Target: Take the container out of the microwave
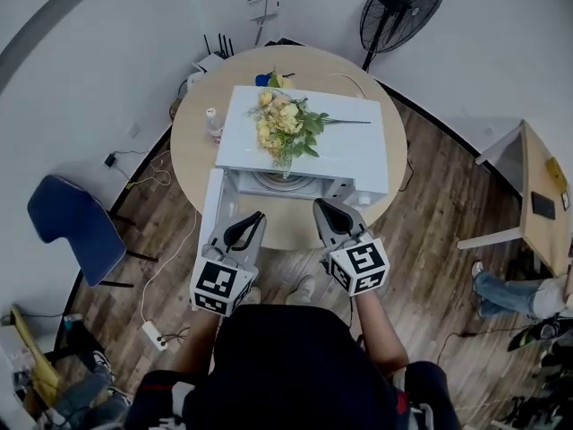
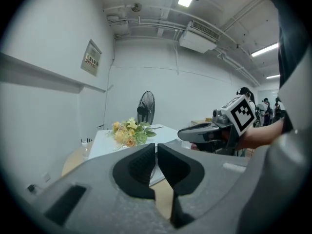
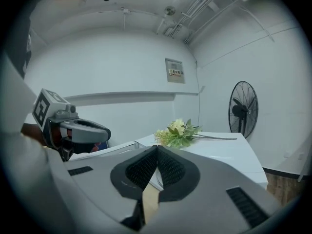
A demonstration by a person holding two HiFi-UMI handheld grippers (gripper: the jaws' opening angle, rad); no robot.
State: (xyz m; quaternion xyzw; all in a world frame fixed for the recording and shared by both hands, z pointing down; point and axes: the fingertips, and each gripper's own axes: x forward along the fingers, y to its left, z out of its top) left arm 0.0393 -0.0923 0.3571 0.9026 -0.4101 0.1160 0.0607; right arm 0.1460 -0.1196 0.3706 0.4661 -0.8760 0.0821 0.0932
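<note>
Left tongs [image 1: 258, 216] and right tongs [image 1: 320, 206] hover closed and empty just before the microwave [image 1: 358, 146], its door [image 1: 215, 206] open; the container [image 1: 285, 184] seems to sit inside it. Best to open both tongs first, then enter level and grip opposite rims without tipping it
</note>
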